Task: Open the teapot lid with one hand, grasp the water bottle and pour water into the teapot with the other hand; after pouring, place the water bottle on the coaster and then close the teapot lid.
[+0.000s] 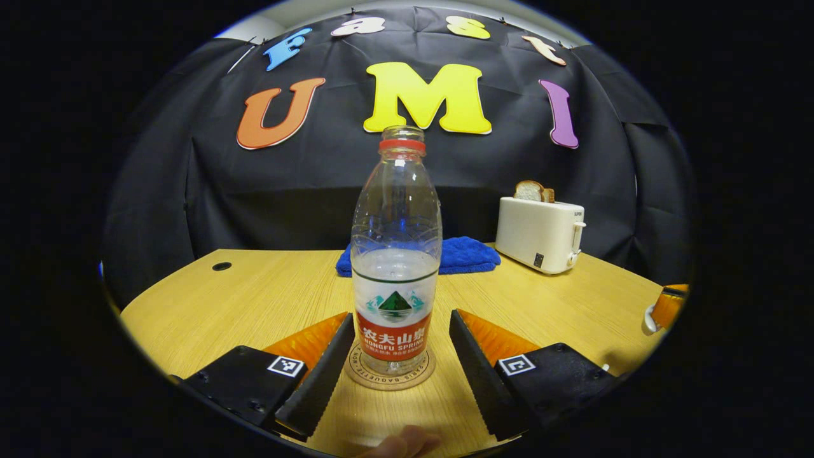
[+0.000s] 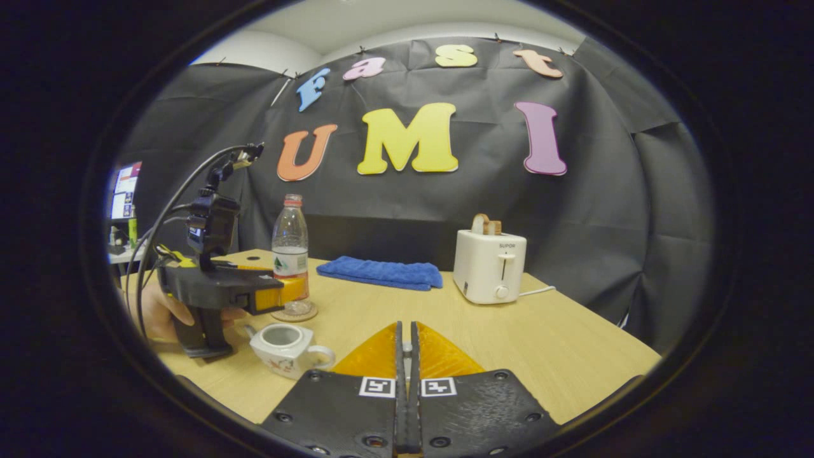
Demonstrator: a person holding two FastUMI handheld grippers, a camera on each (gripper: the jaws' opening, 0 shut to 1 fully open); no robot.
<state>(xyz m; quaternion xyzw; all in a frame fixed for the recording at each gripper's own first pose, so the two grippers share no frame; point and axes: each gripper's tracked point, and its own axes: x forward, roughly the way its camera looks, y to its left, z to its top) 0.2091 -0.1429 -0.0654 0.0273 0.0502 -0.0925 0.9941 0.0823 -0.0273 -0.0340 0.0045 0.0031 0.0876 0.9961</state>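
An uncapped clear water bottle (image 1: 395, 254), partly full, stands upright on a round coaster (image 1: 356, 375). My left gripper (image 1: 400, 324) is open, one finger on each side of the bottle's base with a gap to it. In the right gripper view the bottle (image 2: 290, 245) is at the left on its coaster (image 2: 299, 313), with the left gripper (image 2: 280, 294) around it. A white teapot (image 2: 280, 359) sits lidless in front. My right gripper (image 2: 405, 337) is shut, with a small pale piece pinched between its fingers, seemingly the teapot lid; little of it shows.
A white toaster (image 2: 489, 267) with a slice of bread stands at the back right, and a folded blue towel (image 2: 381, 272) lies behind the bottle. A hand (image 2: 156, 312) holds the left gripper's handle, cables arching above. There is a cable hole (image 1: 221, 266) in the wooden table.
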